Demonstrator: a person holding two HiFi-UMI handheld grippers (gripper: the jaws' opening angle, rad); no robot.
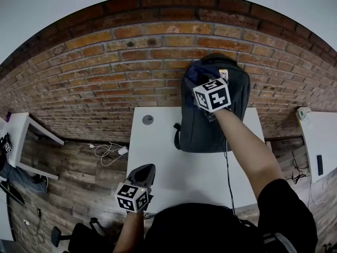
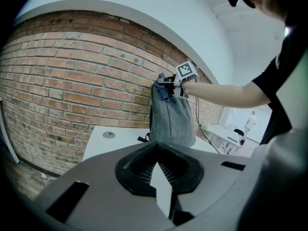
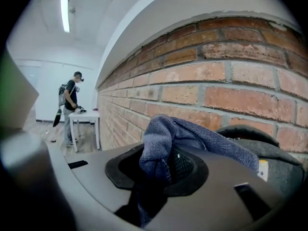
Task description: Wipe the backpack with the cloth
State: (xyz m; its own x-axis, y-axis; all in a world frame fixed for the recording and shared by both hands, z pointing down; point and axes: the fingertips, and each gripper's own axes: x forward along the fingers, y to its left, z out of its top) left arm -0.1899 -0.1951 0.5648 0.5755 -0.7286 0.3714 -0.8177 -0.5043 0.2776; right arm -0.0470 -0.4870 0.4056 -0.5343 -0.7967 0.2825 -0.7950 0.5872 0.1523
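Observation:
A dark grey backpack stands upright on the white table, leaning against the brick wall. My right gripper is at the backpack's top, shut on a blue cloth that bunches out of its jaws. In the right gripper view the cloth drapes toward the backpack's top edge. My left gripper hovers low at the table's front left edge, well away from the backpack, jaws shut with nothing in them.
A round metal grommet sits in the table near the wall. A black cable runs down the table's right side. Other white tables stand left and right. A person stands far off by another table.

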